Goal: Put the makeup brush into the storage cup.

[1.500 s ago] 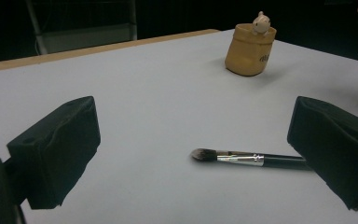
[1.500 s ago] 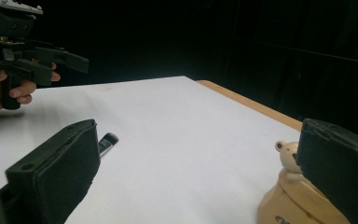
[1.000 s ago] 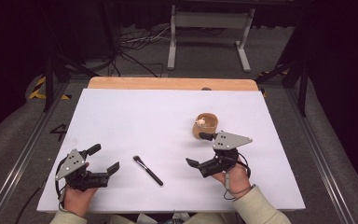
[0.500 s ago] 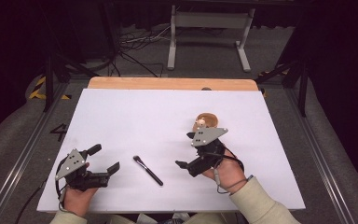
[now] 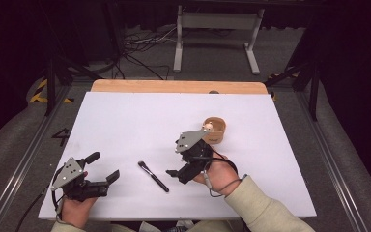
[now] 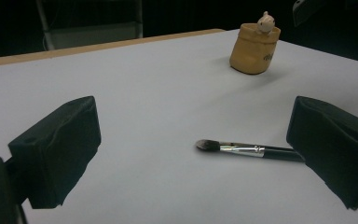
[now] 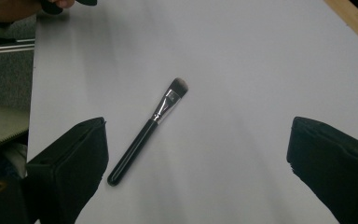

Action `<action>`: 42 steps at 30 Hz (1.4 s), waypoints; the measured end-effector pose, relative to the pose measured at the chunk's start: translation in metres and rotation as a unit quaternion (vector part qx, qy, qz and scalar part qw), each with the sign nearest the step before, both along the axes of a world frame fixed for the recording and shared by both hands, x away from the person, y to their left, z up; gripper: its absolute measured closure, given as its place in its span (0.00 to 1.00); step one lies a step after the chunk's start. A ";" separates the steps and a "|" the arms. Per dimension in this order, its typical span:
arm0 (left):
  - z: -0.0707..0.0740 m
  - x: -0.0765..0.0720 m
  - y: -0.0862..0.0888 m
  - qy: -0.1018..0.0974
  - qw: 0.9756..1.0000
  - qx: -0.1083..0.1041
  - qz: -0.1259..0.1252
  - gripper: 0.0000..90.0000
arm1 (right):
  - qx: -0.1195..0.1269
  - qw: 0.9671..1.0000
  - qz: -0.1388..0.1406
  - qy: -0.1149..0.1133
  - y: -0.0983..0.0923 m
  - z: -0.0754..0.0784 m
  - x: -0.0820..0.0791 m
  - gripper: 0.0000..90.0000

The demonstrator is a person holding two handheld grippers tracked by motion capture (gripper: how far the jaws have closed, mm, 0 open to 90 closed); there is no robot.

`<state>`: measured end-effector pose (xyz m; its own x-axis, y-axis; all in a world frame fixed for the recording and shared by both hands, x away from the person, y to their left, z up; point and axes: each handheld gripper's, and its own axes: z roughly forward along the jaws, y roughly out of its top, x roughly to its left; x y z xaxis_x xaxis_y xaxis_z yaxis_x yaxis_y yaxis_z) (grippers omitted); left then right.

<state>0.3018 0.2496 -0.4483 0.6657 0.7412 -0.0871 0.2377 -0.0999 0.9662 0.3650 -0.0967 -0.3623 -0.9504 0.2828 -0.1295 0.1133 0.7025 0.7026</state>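
A black-handled makeup brush [image 5: 153, 176] with a silver ferrule lies flat on the white table top [image 5: 135, 121], near the front. My right gripper [image 5: 176, 159] hovers just right of it, open and empty, facing left. Seen from the right gripper view, the brush [image 7: 149, 128] lies close to the left jaw, bristles pointing away, between the wide-apart jaws of the gripper [image 7: 198, 149]. My left gripper [image 5: 104, 166] rests open at the front left. Ahead of it the brush [image 6: 249, 150] lies near the right jaw of the gripper [image 6: 191, 126].
A tan cup [image 5: 215, 129] with a small white figure on its rim stands behind the right hand; the cup [image 6: 254, 49] is upright. A wooden strip [image 5: 174, 87] edges the table's far side. A metal stand [image 5: 217, 29] and cables are on the floor beyond.
My right gripper has moved left and forward, away from the tan cup and up to the brush, and turned to face it. The left gripper and the brush have stayed put.
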 end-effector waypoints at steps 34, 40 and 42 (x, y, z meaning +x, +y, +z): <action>-0.001 0.010 -0.007 0.010 1.000 0.002 -0.015 0.03 | -0.197 0.978 0.021 0.068 0.056 0.004 0.023 0.06; 0.000 0.010 -0.007 0.010 1.000 0.002 -0.014 0.03 | -0.208 0.975 0.026 0.079 0.062 0.002 0.024 0.06; -0.001 0.010 -0.007 0.011 1.000 0.003 -0.014 0.03 | -0.217 0.972 0.025 0.082 0.064 0.001 0.025 0.06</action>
